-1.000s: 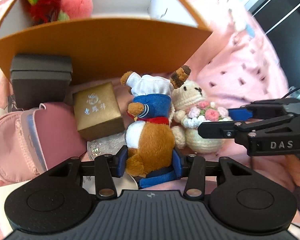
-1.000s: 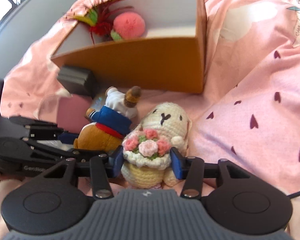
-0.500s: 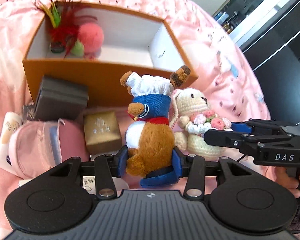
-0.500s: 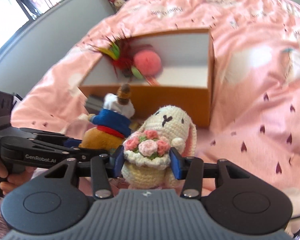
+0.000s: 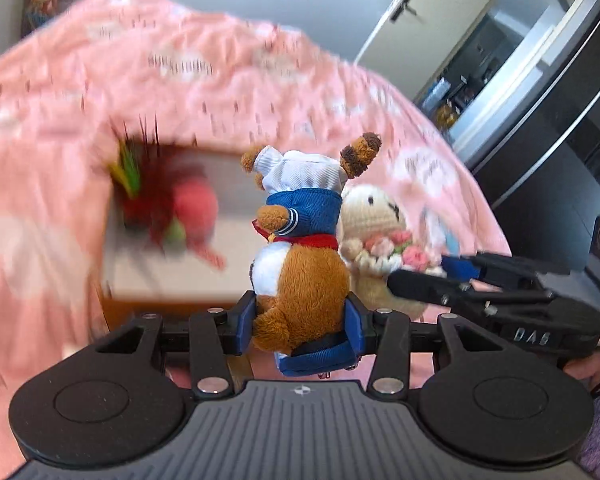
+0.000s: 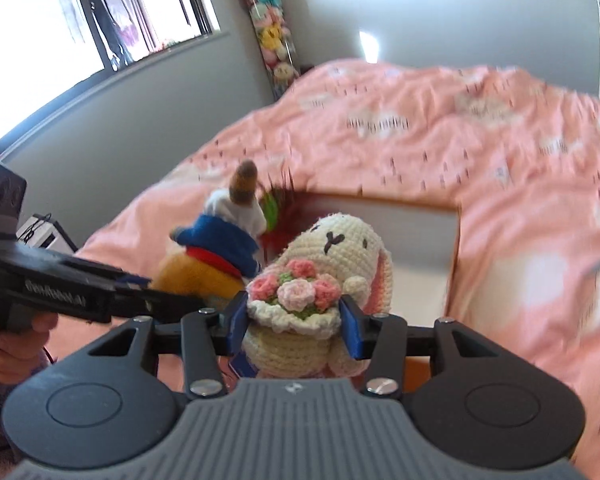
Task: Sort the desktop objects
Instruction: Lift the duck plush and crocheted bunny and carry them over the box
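Note:
My left gripper [image 5: 302, 328] is shut on a brown plush bear [image 5: 300, 264] in a blue sailor top and white hat, held in the air. My right gripper [image 6: 294, 330] is shut on a cream crochet bunny [image 6: 324, 276] with a pink flower bouquet, also lifted. The two toys hang side by side; the bunny [image 5: 374, 220] shows right of the bear in the left wrist view, the bear [image 6: 212, 256] left of the bunny in the right wrist view. An open orange box [image 5: 148, 300] with white inside lies just beyond and below both.
The box [image 6: 454, 264] holds a pink pom-pom [image 5: 196, 208] and a red and green feather toy [image 5: 140, 184]. A pink bedspread [image 6: 500, 152] lies all around. A grey wall and window are at the left, a doorway at the far right.
Both grippers have risen with their toys and tilted up, so the room comes into view. The small boxes and pink pouch have dropped out of sight. The background is blurred by motion.

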A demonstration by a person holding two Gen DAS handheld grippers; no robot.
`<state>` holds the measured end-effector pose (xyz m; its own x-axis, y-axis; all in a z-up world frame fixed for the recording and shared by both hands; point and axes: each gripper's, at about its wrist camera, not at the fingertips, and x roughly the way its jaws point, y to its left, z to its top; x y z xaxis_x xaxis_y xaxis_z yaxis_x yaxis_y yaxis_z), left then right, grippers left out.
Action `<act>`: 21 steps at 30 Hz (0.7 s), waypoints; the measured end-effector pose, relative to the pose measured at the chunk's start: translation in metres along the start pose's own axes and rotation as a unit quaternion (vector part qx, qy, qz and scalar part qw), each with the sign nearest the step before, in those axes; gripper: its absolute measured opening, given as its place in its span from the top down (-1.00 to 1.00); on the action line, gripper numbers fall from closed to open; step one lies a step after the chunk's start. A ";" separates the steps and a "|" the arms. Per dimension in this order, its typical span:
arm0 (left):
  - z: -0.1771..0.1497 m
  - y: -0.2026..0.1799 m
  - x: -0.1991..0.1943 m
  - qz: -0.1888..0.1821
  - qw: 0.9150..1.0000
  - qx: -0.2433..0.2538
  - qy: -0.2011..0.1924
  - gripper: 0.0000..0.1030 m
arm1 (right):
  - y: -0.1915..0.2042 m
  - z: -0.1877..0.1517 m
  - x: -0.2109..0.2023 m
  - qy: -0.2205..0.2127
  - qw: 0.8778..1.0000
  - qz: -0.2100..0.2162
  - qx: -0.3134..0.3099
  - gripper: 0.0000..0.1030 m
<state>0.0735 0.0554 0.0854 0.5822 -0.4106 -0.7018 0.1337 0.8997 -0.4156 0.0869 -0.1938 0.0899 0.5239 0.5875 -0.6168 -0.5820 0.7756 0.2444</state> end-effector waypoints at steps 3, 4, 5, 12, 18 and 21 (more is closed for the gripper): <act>0.032 0.009 0.007 0.009 1.000 0.000 -0.002 0.00 | -0.002 0.022 0.015 -0.012 1.000 -0.004 -0.015 0.04; 0.040 0.013 0.012 0.013 1.000 -0.003 0.001 0.00 | -0.004 0.029 0.022 -0.012 1.000 -0.004 -0.017 0.04; 0.048 0.018 0.019 0.021 1.000 -0.010 0.011 0.00 | -0.006 0.034 0.030 -0.011 1.000 -0.004 -0.023 0.04; 0.052 0.061 0.084 0.071 0.992 -0.040 0.094 0.00 | -0.025 0.026 0.104 0.025 0.999 0.006 -0.038 0.03; 0.048 0.080 0.110 0.116 0.981 -0.051 0.147 -0.01 | -0.033 0.008 0.148 0.083 0.996 0.019 -0.021 0.03; 0.051 0.083 0.121 0.137 0.972 -0.043 0.184 -0.02 | -0.032 0.007 0.156 0.105 0.994 0.022 -0.020 0.03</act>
<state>0.1962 0.0874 -0.0046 0.2576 -0.1963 -0.9461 -0.0630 0.9736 -0.2192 0.1919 -0.1257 -0.0086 0.3580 0.5560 -0.7501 -0.6279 0.7380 0.2474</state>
